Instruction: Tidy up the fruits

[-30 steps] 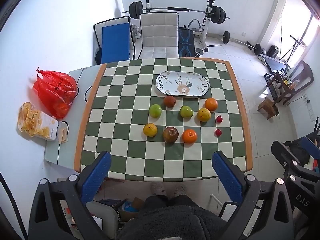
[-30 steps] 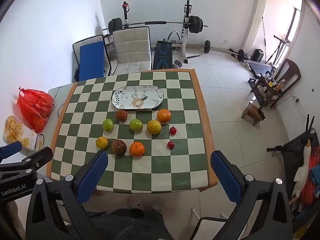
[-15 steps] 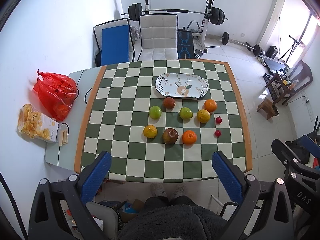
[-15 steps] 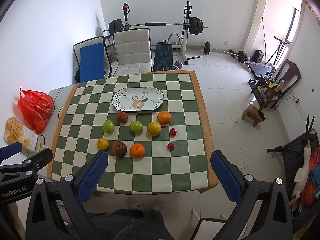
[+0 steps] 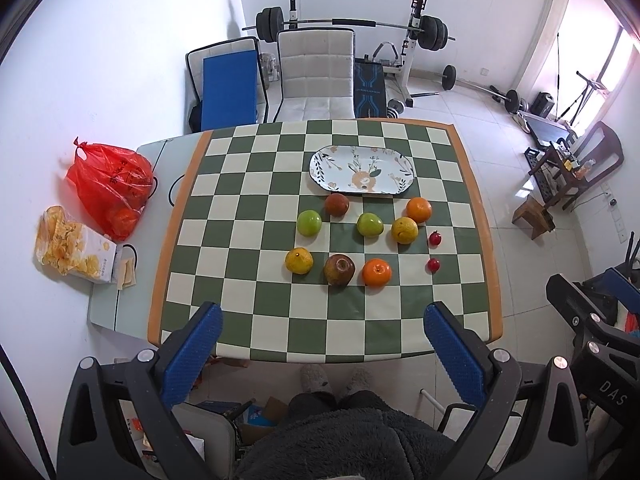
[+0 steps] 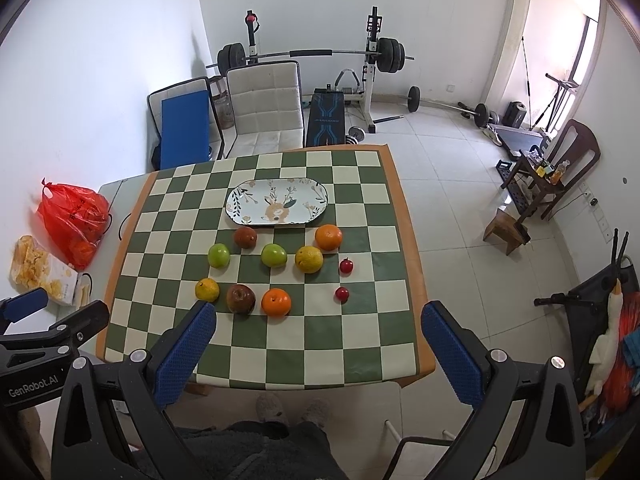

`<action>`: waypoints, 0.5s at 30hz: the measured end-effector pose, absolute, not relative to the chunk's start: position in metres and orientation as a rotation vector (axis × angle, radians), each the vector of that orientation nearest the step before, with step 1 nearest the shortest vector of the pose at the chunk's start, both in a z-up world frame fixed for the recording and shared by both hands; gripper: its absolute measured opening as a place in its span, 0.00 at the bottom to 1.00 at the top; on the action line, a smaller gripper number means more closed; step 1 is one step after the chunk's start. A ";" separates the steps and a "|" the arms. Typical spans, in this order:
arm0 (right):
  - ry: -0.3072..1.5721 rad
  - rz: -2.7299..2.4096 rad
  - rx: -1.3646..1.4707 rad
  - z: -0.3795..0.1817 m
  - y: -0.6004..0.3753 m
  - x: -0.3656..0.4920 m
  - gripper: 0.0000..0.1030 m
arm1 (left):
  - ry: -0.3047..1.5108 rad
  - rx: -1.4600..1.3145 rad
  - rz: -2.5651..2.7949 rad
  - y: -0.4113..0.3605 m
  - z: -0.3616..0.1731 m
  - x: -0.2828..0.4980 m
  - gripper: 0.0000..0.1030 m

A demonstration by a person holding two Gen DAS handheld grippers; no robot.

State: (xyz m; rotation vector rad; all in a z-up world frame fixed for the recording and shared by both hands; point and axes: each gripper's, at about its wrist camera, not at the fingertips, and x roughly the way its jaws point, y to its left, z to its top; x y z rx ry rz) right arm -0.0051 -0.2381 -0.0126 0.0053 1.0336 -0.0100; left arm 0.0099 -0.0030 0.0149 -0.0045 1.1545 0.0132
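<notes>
Fruits: ten pieces loose on the checkered table [image 5: 248, 216], none on the plate, none held.
Left gripper [image 5: 324, 344]: blue pads spread wide, nothing between them, held high above the near table edge. Its black frame also shows at the left edge of the right wrist view.
Right gripper [image 6: 318, 344]: same state, pads wide apart and empty, above the near edge.
Person: grey-slippered feet and dark fuzzy clothing at the bottom of both views, standing at the near side of the table.
Near row (left to right): yellow citrus [image 5: 299, 260], brown-red apple [image 5: 339, 269], orange [image 5: 376, 272], small red fruit [image 5: 433, 265] set apart to the right.
Middle row: green apple [image 5: 309, 223], second green apple [image 5: 369, 224], yellow-orange citrus [image 5: 404, 230], second small red fruit [image 5: 435, 238] (type not clear at this size).
Far row: dark red apple [image 5: 336, 204] just in front of the plate, second orange [image 5: 419, 209] touching or almost touching the yellow-orange citrus.
Plate [image 5: 362, 170]: oval, white, deer and leaf print, empty, behind the fruit group toward the far edge.
Left of table: snack box [image 5: 76, 256] nearer, red plastic bag [image 5: 110, 184] behind it, both on a pale side surface.
Far: white padded chair [image 5: 316, 72], blue-panel chair [image 5: 228, 84], barbell rack [image 5: 352, 24] against the back wall.
</notes>
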 end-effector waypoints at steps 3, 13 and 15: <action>1.031 -0.010 0.002 -0.013 -0.238 -0.006 1.00 | 1.149 -0.004 0.013 -0.004 0.017 0.009 1.00; 1.019 -0.012 0.003 0.020 -0.234 0.005 1.00 | 1.136 -0.004 0.009 -0.008 0.024 -0.001 1.00; 1.016 -0.012 -0.001 0.019 -0.234 0.005 1.00 | 1.137 -0.005 0.008 -0.008 0.023 -0.001 1.00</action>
